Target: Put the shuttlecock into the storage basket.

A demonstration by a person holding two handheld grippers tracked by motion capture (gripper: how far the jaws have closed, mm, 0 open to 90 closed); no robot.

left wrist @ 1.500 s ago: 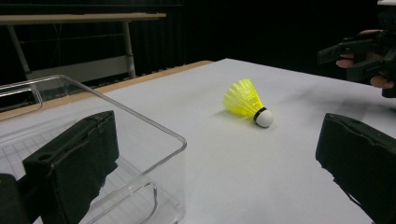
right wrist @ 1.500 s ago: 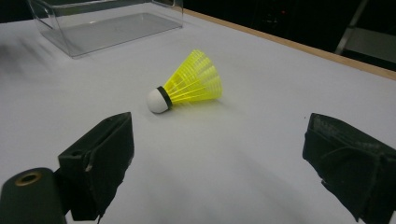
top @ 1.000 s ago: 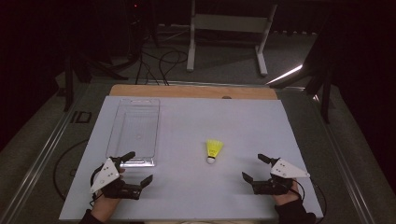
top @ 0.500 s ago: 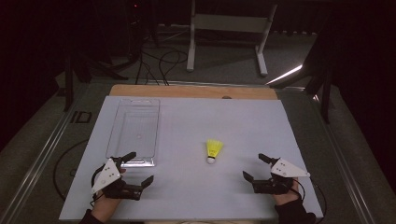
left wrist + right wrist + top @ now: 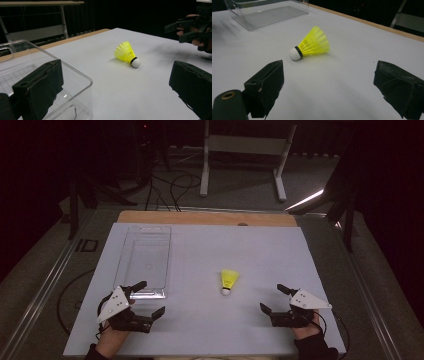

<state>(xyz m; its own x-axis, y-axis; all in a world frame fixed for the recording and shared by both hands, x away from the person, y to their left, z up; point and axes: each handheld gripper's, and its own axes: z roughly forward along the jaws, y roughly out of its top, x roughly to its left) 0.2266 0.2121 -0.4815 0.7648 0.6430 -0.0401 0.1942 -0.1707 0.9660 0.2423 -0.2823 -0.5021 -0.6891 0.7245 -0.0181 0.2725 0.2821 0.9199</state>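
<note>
Left hand-held gripper [image 5: 148, 299]: near table edge, jaws spread wide, nothing held; far jaw sits at the near end of the clear box.
Clear box [image 5: 145, 260]: see-through plastic, long, left half of table [image 5: 260, 250], just beside the left jaws.
Shuttlecock [image 5: 229, 281]: yellow skirt, white cork, on its side mid-table, cork toward the person; between both grippers, touching neither.
Path: bare white tabletop from each gripper to the shuttlecock, box off to the left of it.
Right hand-held gripper [image 5: 274, 299]: near edge, right side, jaws released wide, empty, aimed at shuttlecock.
Behind table: metal stand legs [image 5: 240, 165], cables on floor [image 5: 170, 185].
</note>
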